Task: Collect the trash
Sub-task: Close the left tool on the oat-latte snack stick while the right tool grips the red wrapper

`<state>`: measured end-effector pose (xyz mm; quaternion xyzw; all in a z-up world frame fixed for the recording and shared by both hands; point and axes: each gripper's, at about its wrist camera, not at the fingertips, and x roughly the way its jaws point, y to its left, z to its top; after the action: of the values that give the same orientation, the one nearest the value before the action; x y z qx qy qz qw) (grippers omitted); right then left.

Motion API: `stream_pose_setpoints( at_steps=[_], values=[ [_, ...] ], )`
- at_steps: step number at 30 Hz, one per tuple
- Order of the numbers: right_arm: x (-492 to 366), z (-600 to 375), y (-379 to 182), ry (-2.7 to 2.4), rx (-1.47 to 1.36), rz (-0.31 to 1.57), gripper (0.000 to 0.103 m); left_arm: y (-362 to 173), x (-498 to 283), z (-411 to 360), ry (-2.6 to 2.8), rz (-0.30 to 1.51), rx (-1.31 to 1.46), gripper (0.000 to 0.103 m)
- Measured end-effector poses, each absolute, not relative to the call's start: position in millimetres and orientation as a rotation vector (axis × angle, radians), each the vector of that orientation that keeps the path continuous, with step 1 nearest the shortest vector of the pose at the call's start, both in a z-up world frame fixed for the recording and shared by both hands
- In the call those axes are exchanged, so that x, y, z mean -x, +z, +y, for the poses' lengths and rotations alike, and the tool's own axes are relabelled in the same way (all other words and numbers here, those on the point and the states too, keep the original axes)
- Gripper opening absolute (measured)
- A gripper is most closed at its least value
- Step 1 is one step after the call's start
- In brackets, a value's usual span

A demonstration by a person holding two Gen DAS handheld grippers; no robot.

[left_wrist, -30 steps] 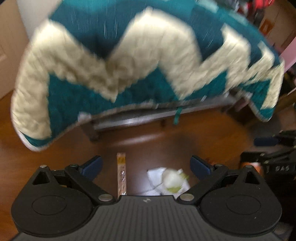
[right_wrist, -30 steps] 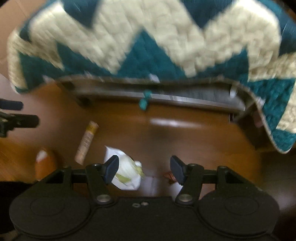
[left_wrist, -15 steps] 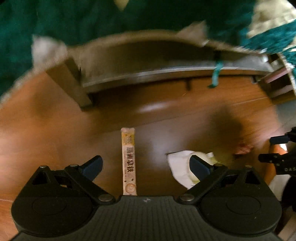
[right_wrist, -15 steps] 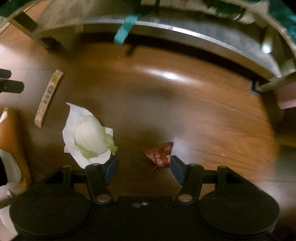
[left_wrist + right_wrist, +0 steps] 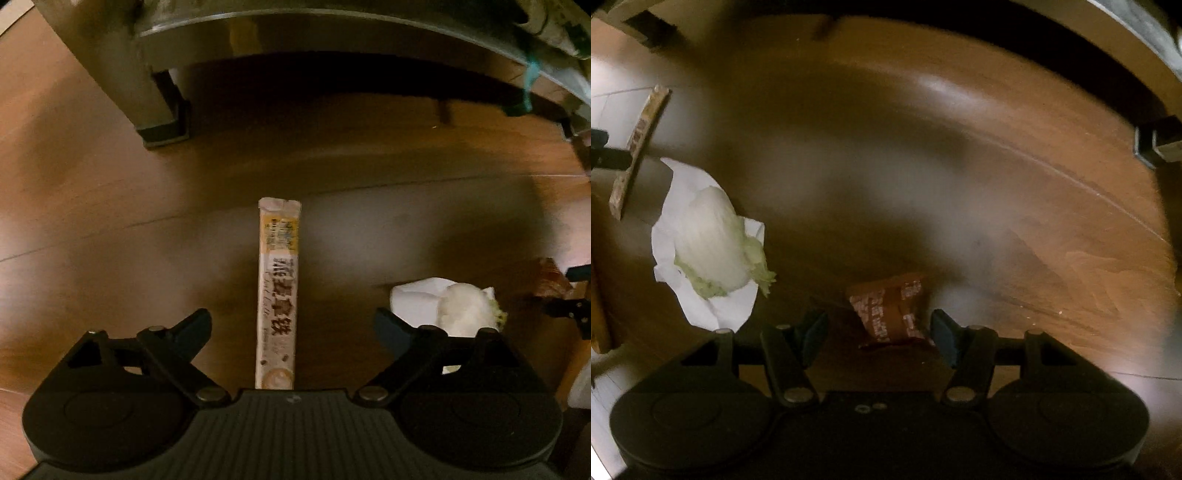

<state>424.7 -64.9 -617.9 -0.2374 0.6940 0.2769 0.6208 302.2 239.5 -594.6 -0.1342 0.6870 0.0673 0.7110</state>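
A long yellow-and-white stick packet [image 5: 277, 291] lies on the wooden floor, running between the fingers of my open left gripper [image 5: 291, 328]. A crumpled red-brown wrapper [image 5: 890, 308] lies between the fingers of my open right gripper [image 5: 879, 332], close above the floor. A white tissue with a pale green lump on it [image 5: 709, 240] lies left of the right gripper; it also shows in the left wrist view [image 5: 447, 306]. The stick packet also shows at the far left of the right wrist view [image 5: 639, 144].
A low metal bed frame [image 5: 332, 33] with a leg [image 5: 155, 103] stands just ahead over the wooden floor [image 5: 997, 166]. A teal strap [image 5: 528, 85] hangs from it at the right. Another frame foot [image 5: 1156, 142] sits at the right.
Both grippers have dropped low and forward towards the floor. The quilt has left view. The stick packet now lies between the left fingers and the red-brown wrapper between the right fingers.
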Motion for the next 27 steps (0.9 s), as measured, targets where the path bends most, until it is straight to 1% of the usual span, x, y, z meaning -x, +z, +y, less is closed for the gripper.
stream_pose_setpoints(
  at_steps=[2,4,5,7,11,12,13,14,16,17,19,20,27],
  values=[
    [-423.6,-64.3,-621.7,0.641,0.553,1.598,0.059,-599.1,-302.4,241.1,0.147,1.519,0.300,0.089],
    [-422.3,-63.3,-624.8,0.644,0.559,1.596,0.059,-603.6,-302.7,241.6,0.145,1.518,0.290,0.074],
    [-422.1,-63.2,-626.3,0.644,0.560,1.597,0.059,-606.4,-303.0,241.8,0.139,1.519,0.288,0.071],
    [-421.4,-63.2,-628.9,0.646,0.567,1.595,0.059,-609.4,-304.5,239.9,0.134,1.513,0.270,0.060],
    [-418.5,-58.5,-630.0,0.645,0.576,1.586,0.057,-613.9,-310.5,236.9,0.127,1.494,0.242,0.056],
    [-417.6,-57.8,-629.8,0.647,0.577,1.585,0.055,-613.8,-311.2,236.2,0.128,1.491,0.238,0.056],
    [-416.6,-58.9,-630.1,0.649,0.582,1.582,0.047,-613.5,-311.8,235.2,0.130,1.488,0.235,0.056],
    [-416.3,-58.5,-630.6,0.645,0.593,1.583,0.034,-613.1,-311.9,234.9,0.135,1.482,0.233,0.055],
    [-416.7,-58.4,-631.7,0.642,0.597,1.589,0.033,-611.8,-311.4,234.2,0.146,1.469,0.220,0.044],
    [-416.2,-57.9,-631.4,0.638,0.597,1.587,0.033,-611.4,-311.3,233.8,0.157,1.468,0.212,0.041],
    [-415.6,-57.1,-631.1,0.631,0.600,1.583,0.033,-610.3,-310.8,233.6,0.167,1.461,0.212,0.026],
    [-415.1,-56.2,-630.9,0.629,0.601,1.584,0.032,-609.3,-310.8,232.5,0.170,1.460,0.215,0.023],
    [-418.8,-48.2,-611.4,0.599,0.578,1.563,0.031,-609.5,-304.9,233.2,0.152,1.464,0.261,0.019]
  ],
)
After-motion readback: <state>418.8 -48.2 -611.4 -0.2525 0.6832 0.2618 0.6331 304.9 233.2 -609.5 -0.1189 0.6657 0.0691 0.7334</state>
